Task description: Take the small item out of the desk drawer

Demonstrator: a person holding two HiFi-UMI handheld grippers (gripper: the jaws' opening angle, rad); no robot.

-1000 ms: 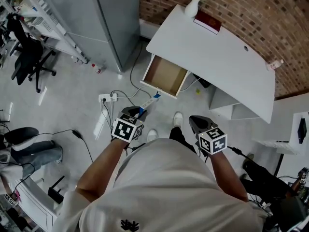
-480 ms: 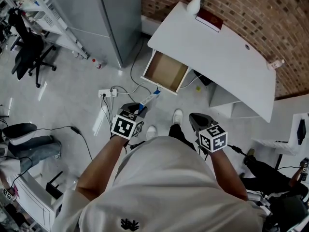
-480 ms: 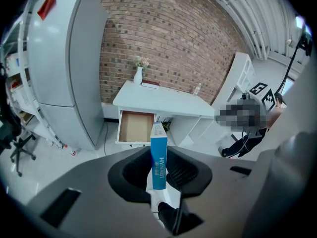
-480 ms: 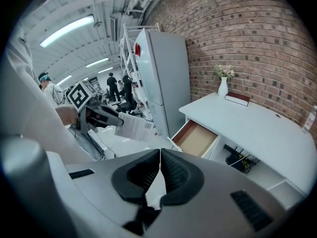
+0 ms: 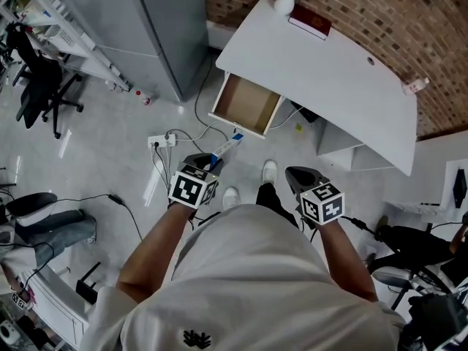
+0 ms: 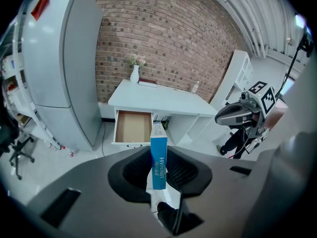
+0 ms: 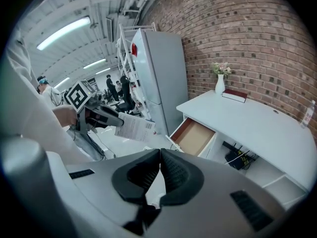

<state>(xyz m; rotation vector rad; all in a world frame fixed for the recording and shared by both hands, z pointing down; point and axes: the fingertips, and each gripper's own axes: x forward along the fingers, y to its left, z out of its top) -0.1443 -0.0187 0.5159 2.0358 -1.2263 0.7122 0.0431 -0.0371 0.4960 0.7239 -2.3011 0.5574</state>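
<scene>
Head view: my left hand-held gripper [image 5: 205, 168] is clamped on the small blue box [image 5: 225, 149]. Its long axis points far, toward the open, bare drawer [image 5: 246, 105], well apart. Left gripper view: the box stands between the pads, with the white surface [image 6: 163, 100] and brick wall [image 6: 168, 43] ahead. Right gripper view: the right hand-held gripper [image 7: 158, 175] is pressed together, empty.

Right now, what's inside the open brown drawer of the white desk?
The open brown drawer shows only its bare floor; any part still under the white desk top is covered.
</scene>
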